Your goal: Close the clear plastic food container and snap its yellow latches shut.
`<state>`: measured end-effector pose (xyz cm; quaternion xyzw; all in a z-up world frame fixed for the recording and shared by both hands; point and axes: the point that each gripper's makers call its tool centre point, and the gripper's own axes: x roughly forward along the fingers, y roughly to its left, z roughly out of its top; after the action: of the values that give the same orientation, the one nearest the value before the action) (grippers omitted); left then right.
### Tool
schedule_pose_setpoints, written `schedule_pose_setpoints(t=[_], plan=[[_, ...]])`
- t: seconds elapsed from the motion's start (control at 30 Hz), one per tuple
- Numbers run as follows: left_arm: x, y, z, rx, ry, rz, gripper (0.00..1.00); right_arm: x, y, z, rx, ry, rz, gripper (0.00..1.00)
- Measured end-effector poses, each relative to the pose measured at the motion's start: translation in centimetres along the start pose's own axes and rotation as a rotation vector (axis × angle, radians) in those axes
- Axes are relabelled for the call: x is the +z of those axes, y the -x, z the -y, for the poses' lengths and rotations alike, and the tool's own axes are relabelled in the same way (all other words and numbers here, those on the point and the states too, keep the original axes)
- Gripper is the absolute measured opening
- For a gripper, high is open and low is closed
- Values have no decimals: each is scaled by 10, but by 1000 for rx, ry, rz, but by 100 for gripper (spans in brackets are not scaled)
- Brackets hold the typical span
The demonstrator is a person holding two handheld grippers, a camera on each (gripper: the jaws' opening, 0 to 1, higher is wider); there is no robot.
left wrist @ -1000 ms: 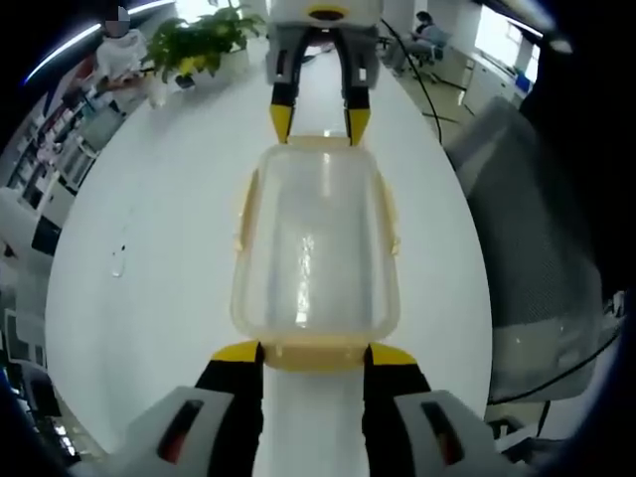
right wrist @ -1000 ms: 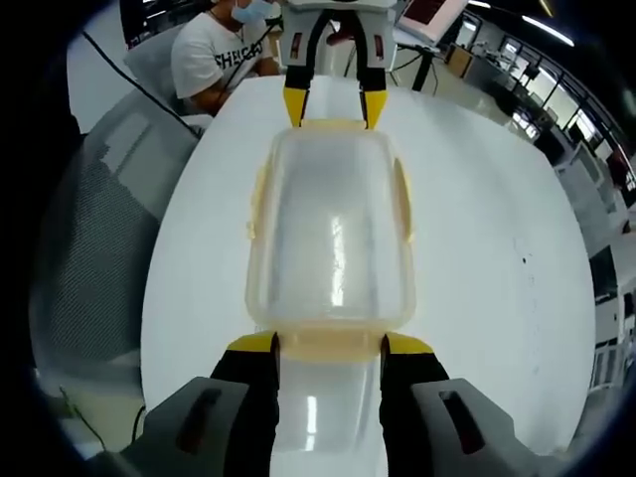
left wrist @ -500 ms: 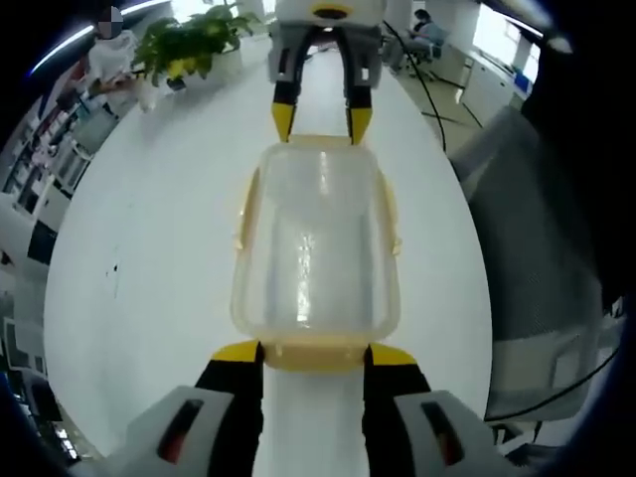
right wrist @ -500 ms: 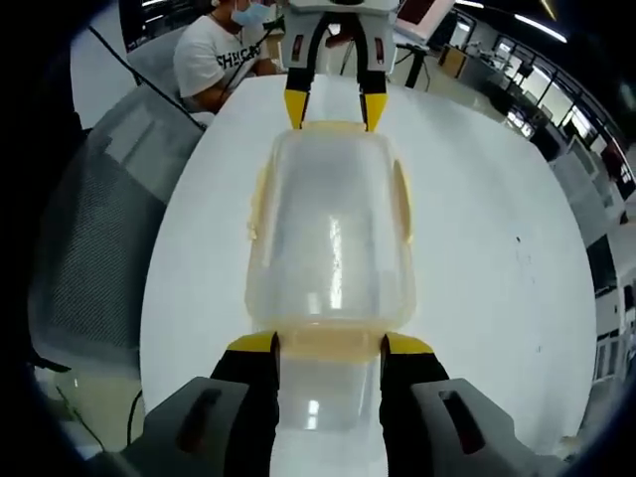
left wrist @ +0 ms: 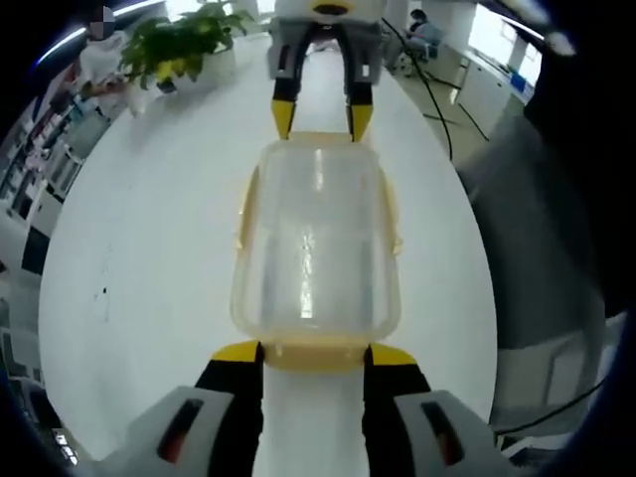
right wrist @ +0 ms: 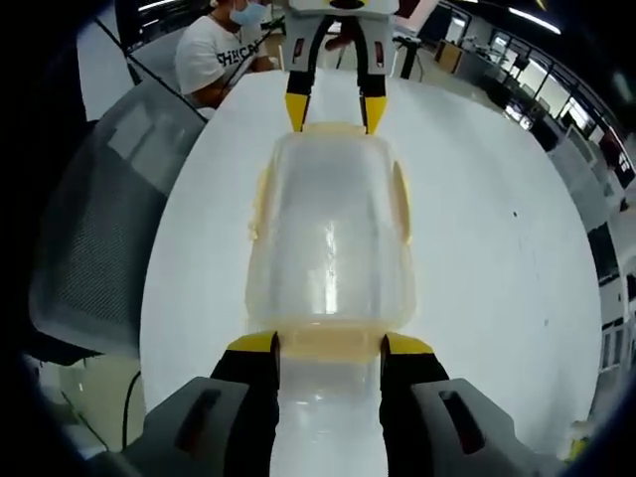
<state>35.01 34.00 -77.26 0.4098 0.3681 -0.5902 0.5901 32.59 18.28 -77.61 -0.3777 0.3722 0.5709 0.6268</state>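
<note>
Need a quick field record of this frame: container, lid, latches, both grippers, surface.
container: clear plastic container, lying lengthwise between the two grippers
lid: on
latches: yellow latches on the long sides; cannot tell if snapped
left gripper: open, jaws straddling the near end latch
right gripper: open, jaws straddling the opposite end
surface: white table

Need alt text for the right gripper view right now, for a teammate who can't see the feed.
A clear plastic food container with its lid on lies lengthwise on a white table, the right tongs open at its near end latch and the left tongs open at its far end. A grey mesh chair stands beside the table, and a seated person is beyond it.
</note>
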Motion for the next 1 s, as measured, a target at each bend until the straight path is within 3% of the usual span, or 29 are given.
schedule_pose_setpoints(t=[0.6,1.0], plan=[[38,-24,-3,-26,-29,39,33,-42,16,-1,-16,-41,-8,36],[53,-29,0,-38,-30,52,33,-55,23,-3,-10,-44,-11,36]])
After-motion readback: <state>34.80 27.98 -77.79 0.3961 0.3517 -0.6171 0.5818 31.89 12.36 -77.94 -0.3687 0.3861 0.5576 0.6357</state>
